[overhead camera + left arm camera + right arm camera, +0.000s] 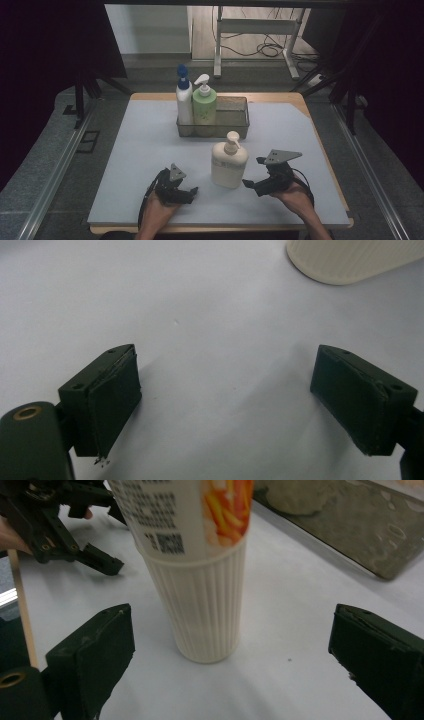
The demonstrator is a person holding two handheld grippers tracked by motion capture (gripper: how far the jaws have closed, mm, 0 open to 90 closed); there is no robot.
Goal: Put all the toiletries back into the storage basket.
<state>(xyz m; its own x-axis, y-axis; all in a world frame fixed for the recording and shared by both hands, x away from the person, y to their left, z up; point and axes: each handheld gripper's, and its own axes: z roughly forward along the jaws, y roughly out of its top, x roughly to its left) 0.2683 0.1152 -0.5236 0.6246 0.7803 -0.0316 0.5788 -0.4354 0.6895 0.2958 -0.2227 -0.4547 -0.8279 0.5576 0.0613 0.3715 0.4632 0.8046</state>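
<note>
Cream pump bottle [229, 162] at frame center, upright on desk [140, 150], ribbed base, orange label. Left gripper [181, 192] and right gripper [255, 186] fingers spread wide, empty, flanking it.

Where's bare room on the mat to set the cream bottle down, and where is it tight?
Free: the mat left of the left gripper, and the strip right of the basket. The basket's right half also looks free. Tight: its left end, with two bottles, and around the cream bottle between both grippers.

Dim room, grey floor [60, 165] (cables trailing), white desk frame [255, 30] behind.
</note>
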